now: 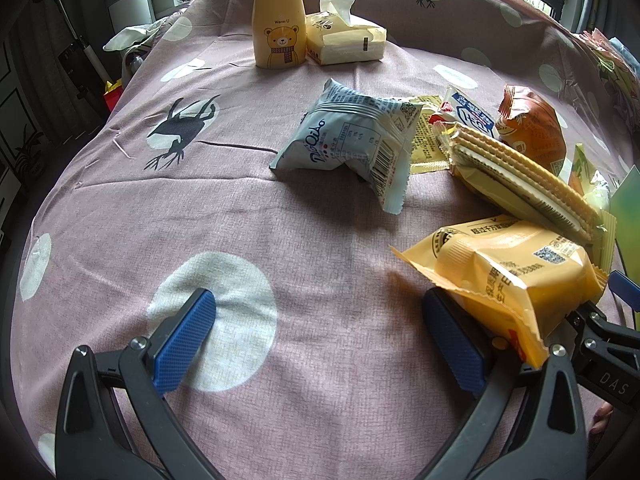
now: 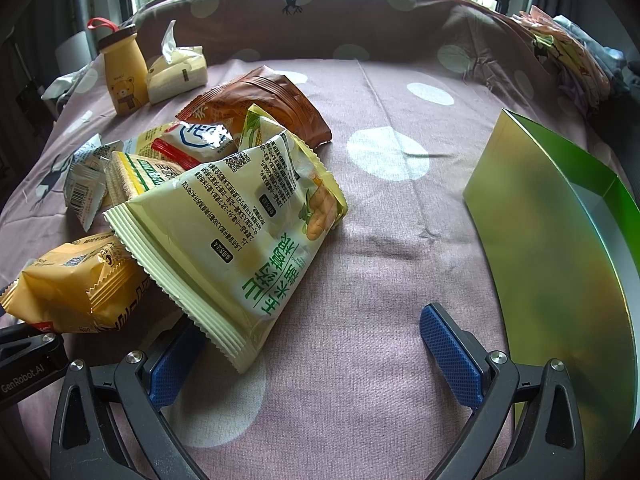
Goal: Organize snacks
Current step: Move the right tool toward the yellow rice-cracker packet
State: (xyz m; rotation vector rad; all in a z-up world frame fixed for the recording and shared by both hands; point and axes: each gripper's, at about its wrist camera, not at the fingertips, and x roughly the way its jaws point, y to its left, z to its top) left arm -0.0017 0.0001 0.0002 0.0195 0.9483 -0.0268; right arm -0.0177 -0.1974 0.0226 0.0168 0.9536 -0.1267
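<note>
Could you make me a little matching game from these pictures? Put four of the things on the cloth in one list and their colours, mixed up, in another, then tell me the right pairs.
Things:
1. bear bottle
2. box
3. cloth
4. gripper pads

Colours:
A. blue
B. pink with white dots
C. yellow with a dark cap
D. shiny green

Right pairs: 1-C, 2-D, 3-B, 4-A.
</note>
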